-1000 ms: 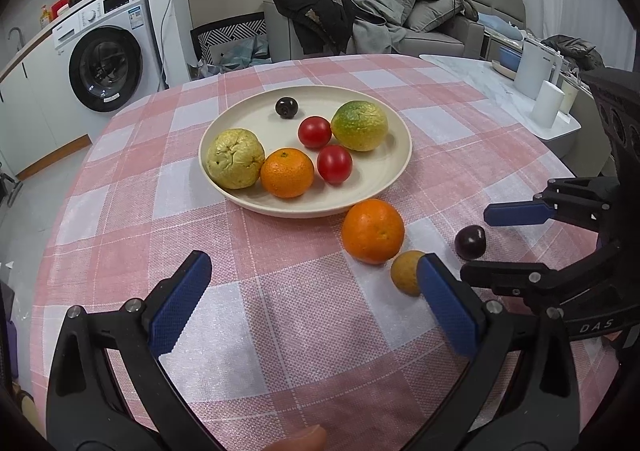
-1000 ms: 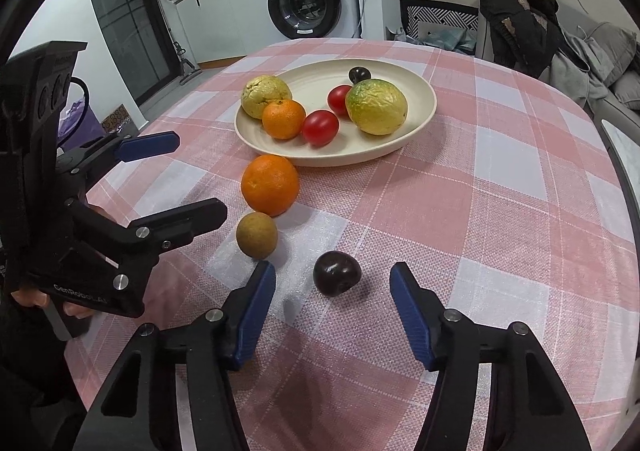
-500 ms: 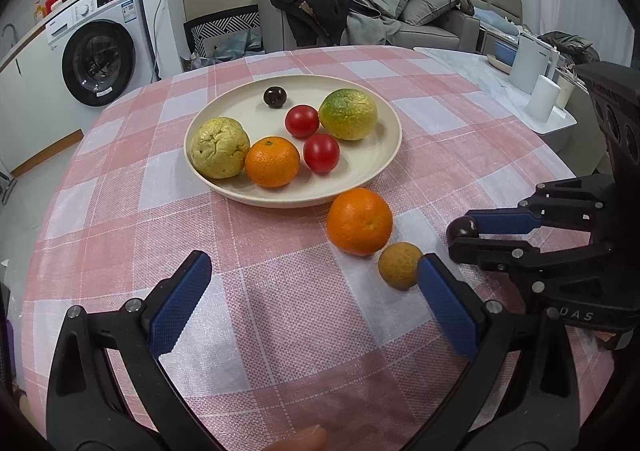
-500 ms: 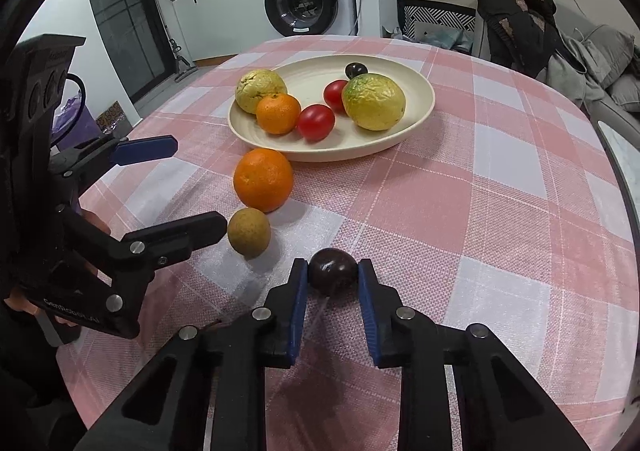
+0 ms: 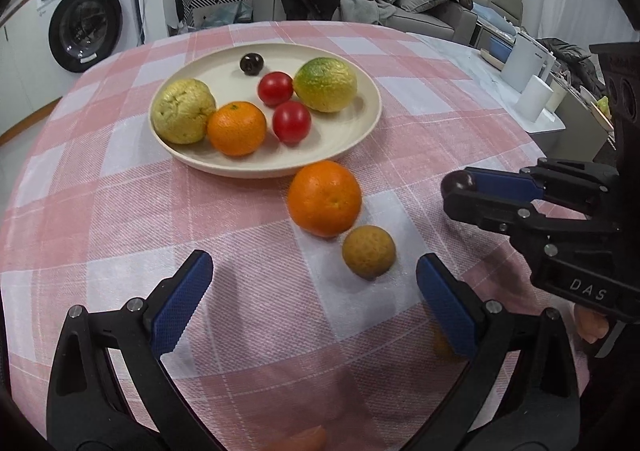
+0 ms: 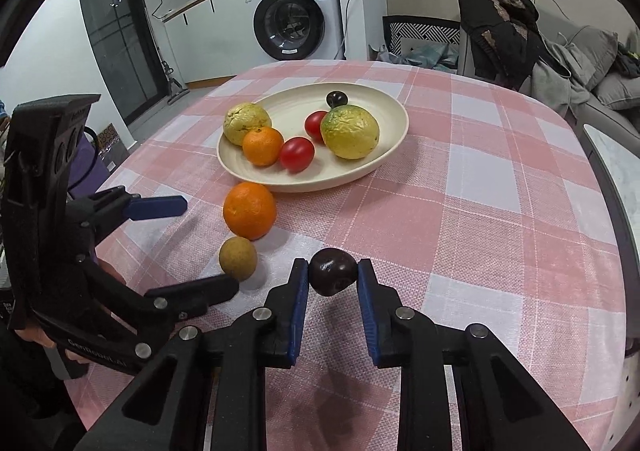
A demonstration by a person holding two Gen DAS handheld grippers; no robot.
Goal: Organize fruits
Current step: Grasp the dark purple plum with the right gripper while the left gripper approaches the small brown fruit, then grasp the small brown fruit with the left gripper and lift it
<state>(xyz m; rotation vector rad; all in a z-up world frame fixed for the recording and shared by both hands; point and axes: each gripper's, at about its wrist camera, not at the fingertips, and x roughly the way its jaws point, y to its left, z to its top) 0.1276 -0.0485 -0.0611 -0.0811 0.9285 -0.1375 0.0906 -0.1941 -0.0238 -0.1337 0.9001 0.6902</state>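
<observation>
Near the table's front edge, R tool (image 6: 333, 278) has just clamped shut on the dark plum (image 6: 333, 277), w/ L tool (image 5: 314, 291) open beside the small brown fruit (image 5: 368, 251), so plum's prob. ready to go to the plate (image 6: 394, 147).

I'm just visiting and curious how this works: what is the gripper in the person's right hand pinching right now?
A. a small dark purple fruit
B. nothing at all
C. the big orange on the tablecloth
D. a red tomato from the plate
A: in the right wrist view the right gripper has its blue pads pressed on both sides of the small dark fruit, while the orange lies free on the tablecloth.
</observation>
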